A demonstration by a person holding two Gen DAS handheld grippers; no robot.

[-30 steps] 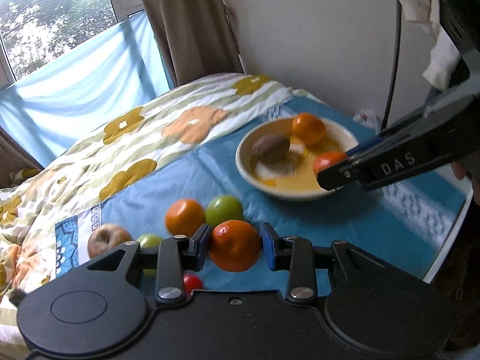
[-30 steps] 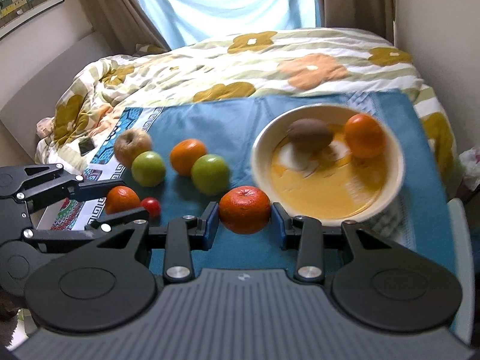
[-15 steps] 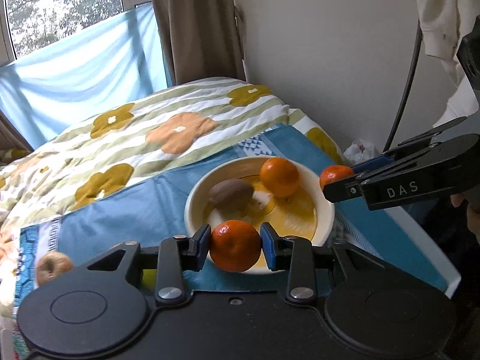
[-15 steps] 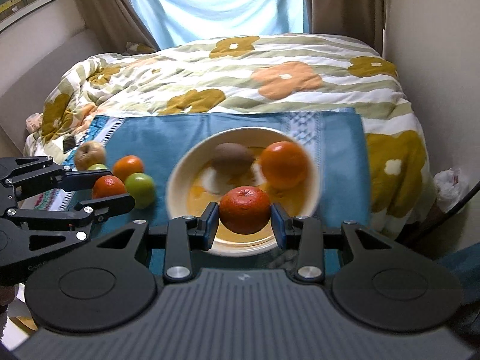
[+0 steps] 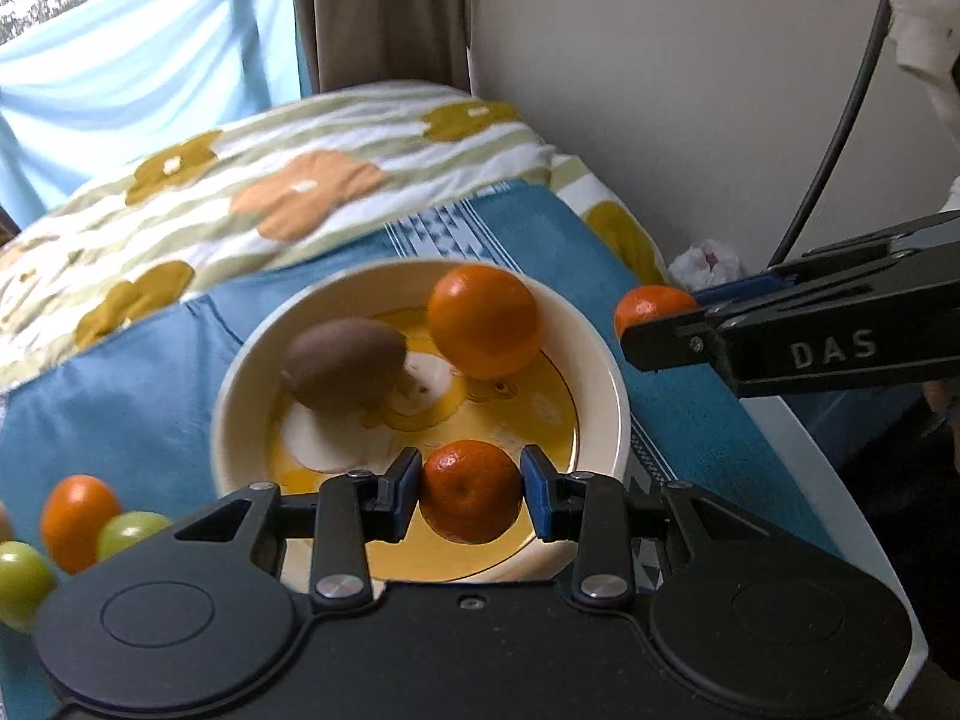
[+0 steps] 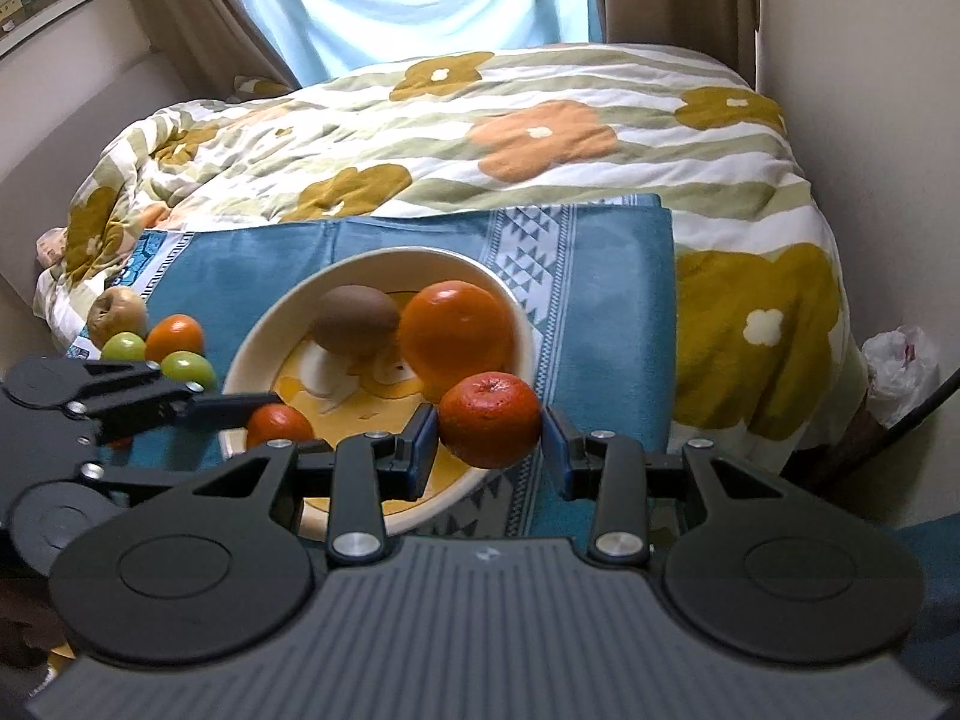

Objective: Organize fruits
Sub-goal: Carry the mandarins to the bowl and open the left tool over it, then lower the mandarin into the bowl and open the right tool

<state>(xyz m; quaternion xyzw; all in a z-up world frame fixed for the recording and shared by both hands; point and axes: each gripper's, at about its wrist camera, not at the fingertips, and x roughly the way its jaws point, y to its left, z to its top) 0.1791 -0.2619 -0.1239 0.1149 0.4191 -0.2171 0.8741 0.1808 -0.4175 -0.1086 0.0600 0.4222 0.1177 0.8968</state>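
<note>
both tongs, left (image 5: 471,489) and right (image 6: 489,441), now over bowl (image 5: 606,372), each clamping a tangerine

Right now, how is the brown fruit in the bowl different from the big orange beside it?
The kiwi is dull brown and egg-shaped; the large orange is bright, glossy and round. The kiwi looks smaller than the orange. The kiwi sits toward the bowl's far left, the orange to its right. Both lie loose inside the bowl, side by side.
</note>
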